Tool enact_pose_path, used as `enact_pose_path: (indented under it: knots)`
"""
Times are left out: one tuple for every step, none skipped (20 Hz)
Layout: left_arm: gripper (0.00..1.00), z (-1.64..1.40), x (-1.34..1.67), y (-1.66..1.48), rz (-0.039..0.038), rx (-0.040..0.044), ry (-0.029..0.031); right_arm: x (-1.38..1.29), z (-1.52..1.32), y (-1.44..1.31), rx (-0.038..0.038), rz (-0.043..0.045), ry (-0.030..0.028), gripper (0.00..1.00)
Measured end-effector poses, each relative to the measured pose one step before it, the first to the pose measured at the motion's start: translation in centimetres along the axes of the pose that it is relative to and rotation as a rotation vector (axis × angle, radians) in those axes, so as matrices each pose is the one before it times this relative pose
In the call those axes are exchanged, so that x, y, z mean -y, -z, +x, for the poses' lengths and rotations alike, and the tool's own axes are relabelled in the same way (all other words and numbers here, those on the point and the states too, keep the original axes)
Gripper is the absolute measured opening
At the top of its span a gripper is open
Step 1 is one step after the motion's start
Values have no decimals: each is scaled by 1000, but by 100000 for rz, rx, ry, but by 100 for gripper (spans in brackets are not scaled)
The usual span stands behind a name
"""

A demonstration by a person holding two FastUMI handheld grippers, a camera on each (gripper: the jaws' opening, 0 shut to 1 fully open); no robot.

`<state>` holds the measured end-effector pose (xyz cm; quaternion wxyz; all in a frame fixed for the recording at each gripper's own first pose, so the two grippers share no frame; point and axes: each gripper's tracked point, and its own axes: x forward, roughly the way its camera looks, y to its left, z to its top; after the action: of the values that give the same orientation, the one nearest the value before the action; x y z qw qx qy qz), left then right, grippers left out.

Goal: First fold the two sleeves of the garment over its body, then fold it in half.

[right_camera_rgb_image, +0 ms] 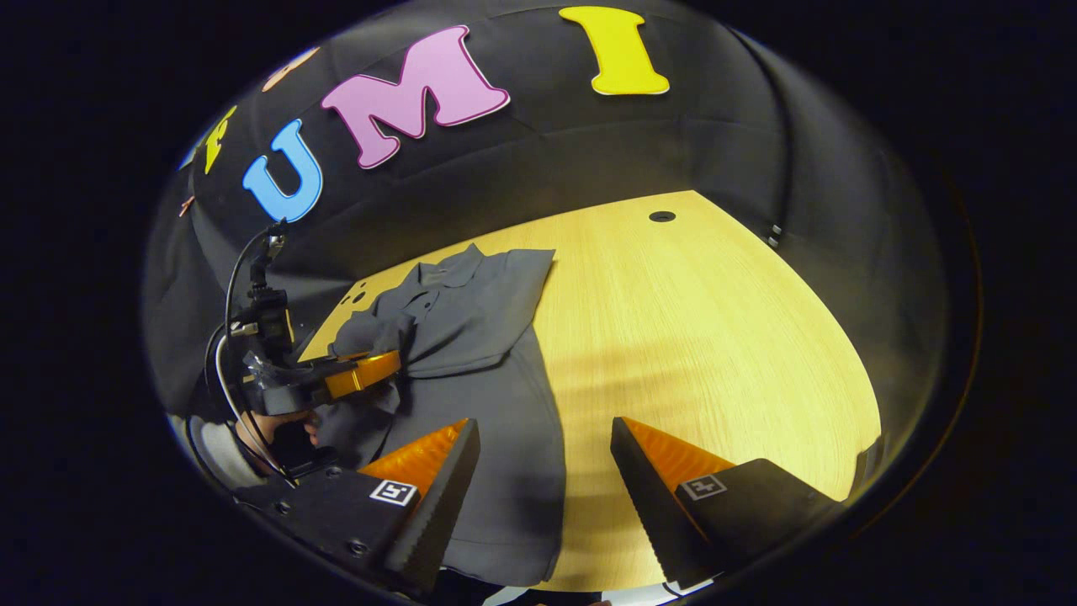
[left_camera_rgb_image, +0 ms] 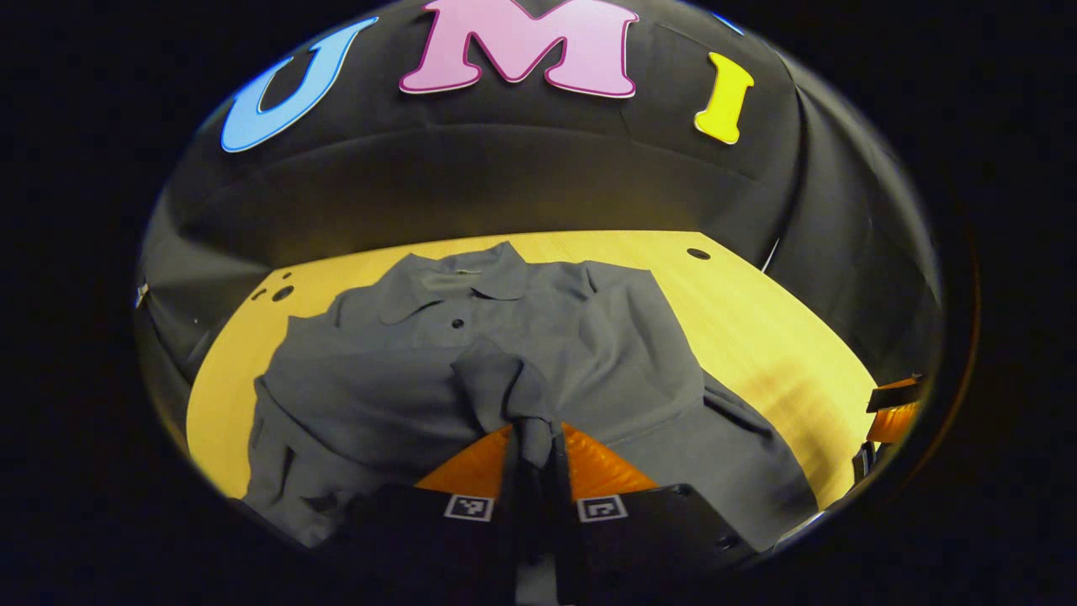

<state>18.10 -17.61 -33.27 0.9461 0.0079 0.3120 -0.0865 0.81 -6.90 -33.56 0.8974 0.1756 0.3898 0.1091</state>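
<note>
Left gripper view: left tool is pinching a sleeve, lifting it over the shirt lying on the bench. Right gripper view: right tool is hanging released, fingers spread over the shirt's edge and bare bench.

The left gripper has its jaws pressed together on a bunch of grey sleeve fabric, which rises in a peak just ahead of the jaws. In the right gripper view the same gripper appears farther off to the left, level, its jaws clamped on the sleeve, with a hand gripping its handle from below. The right gripper hangs with its jaws spread wide apart, nothing between them, tilted downward.
</note>
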Motion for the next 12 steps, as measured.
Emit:
enact_pose_path:
  knots:
    - [32, 52, 205, 39, -800, 725, 1176, 129, 56, 190, -263, 146, 52, 97]
    - [42, -42, 423, -92, -250, 289, 1338, 62, 12, 41, -161, 102, 28, 97]
    - [51, 2, 293, 165, 437, 68, 640, -29, 104, 106, -220, 11, -45, 97]
    - [62, -320, 319, -103, 882, 477, 725, -91, 49, -5, -158, 14, -77, 97]
    - [72, -192, 454, -61, 1066, 156, 1148, -108, 82, 70, -119, 165, -79, 97]
    - [78, -374, 492, -125, 982, 473, 1355, -168, 28, -66, -16, 253, -190, 97]
    - [85, -376, 212, -57, 1061, 733, 506, -148, 92, 68, 270, 202, 167, 97]
    - [92, -633, 128, -50, 846, 670, 937, -137, 83, -103, 125, 106, 19, 97]
    - [97, -1011, 141, -146, 880, 798, 449, -85, -39, 32, 245, -85, 200, 97]
    - [97, -896, 53, -82, 157, 500, 831, -86, -50, 83, -108, -184, 359, 98]
    - [97, -959, -96, 156, -325, 484, 511, -29, -78, 81, -68, -135, 596, 98]
    - [97, -1128, -237, 210, -814, 165, 613, -105, -83, 113, -98, -210, 487, 98]
